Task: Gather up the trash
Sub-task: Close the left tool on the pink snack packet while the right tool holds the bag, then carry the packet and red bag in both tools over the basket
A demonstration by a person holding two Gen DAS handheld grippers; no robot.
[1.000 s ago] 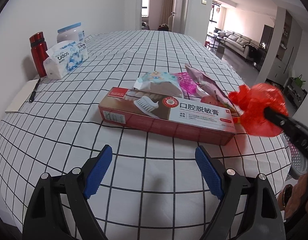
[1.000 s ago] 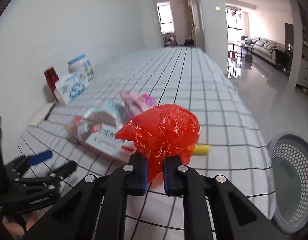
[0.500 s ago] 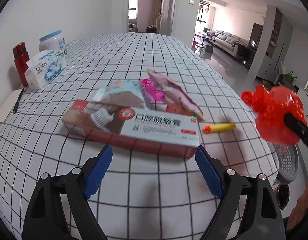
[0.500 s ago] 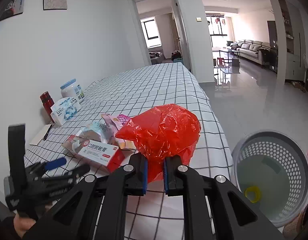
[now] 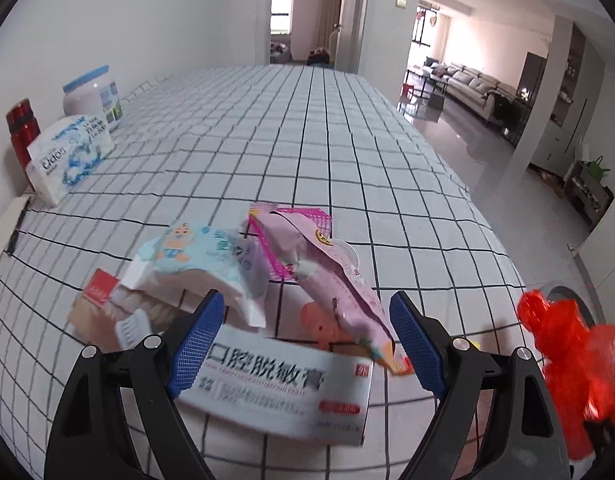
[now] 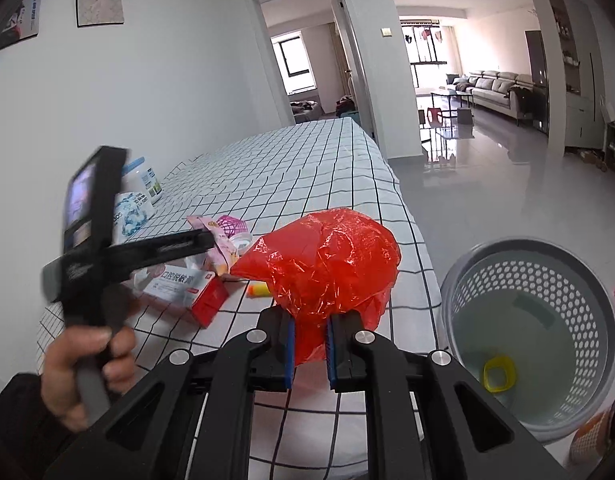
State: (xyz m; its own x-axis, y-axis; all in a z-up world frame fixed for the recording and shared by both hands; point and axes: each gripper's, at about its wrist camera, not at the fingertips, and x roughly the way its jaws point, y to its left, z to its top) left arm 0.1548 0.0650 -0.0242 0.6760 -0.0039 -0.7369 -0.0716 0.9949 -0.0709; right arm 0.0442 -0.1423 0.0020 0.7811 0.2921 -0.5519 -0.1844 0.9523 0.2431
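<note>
Right wrist view showed the grey perforated plastic basket (image 6: 539, 332) at four o'clock; the right gripper (image 6: 310, 354) clenched the crumpled red plastic bag (image 6: 323, 264). Better to centre over the rim before releasing. Left gripper (image 5: 303, 344) hung spread, empty, above the red-and-white toothpaste box (image 5: 267, 388).

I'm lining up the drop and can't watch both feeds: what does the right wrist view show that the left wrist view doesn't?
Only the right wrist view shows the inside of the grey perforated basket on the floor with a yellow ring in it, and the right gripper shut on the red plastic bag. Only the left wrist view shows the red bottle by the wall. Both show the toothpaste box, pink wrapper, and open left gripper.
</note>
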